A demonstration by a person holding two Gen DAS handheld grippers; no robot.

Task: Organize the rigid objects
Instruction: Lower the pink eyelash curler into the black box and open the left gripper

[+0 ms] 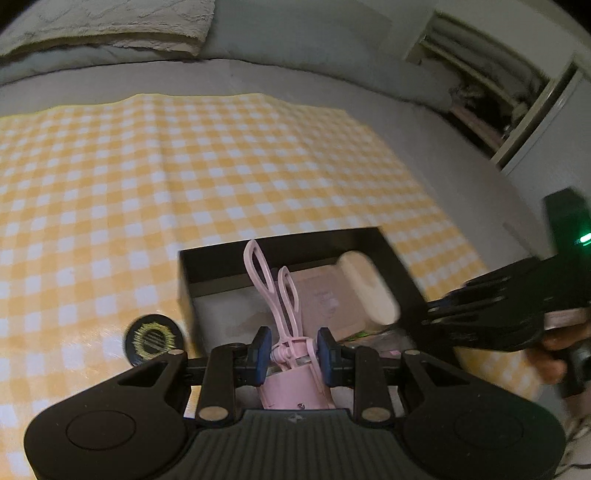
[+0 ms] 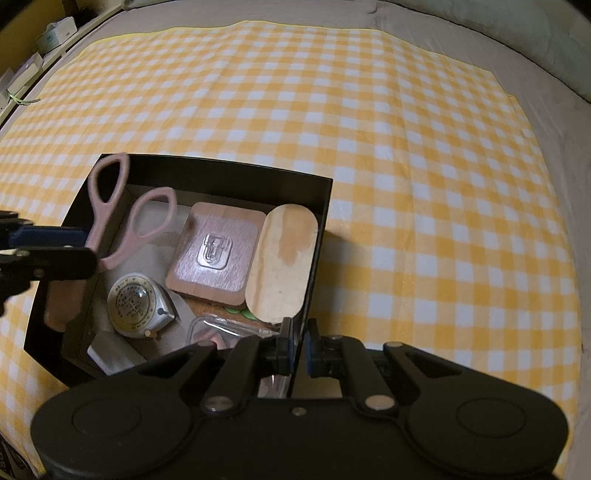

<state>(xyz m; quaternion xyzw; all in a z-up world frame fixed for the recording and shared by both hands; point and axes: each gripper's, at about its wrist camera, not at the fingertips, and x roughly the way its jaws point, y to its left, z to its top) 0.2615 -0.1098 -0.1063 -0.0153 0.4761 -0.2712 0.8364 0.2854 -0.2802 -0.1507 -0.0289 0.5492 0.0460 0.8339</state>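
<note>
Pink scissors (image 1: 275,295) with a pink sheath stand handles-up between the blue pads of my left gripper (image 1: 294,350), which is shut on them. They hang over the left side of an open black box (image 2: 221,170), as the right wrist view shows, with the scissors (image 2: 110,206) above its near-left wall. My right gripper (image 2: 298,343) is shut on the box's right wall near the front corner. The box holds a wooden plaque (image 2: 218,251), an oval wooden piece (image 2: 282,262), a round tape measure (image 2: 136,304) and a clear plastic case (image 2: 221,332).
The box sits on a yellow-and-white checked cloth (image 2: 406,147) spread over a grey bed. A round black disc with a gold emblem (image 1: 153,338) lies on the cloth left of the box. A folded blanket (image 1: 110,26) lies at the far edge; shelves (image 1: 491,92) stand to the right.
</note>
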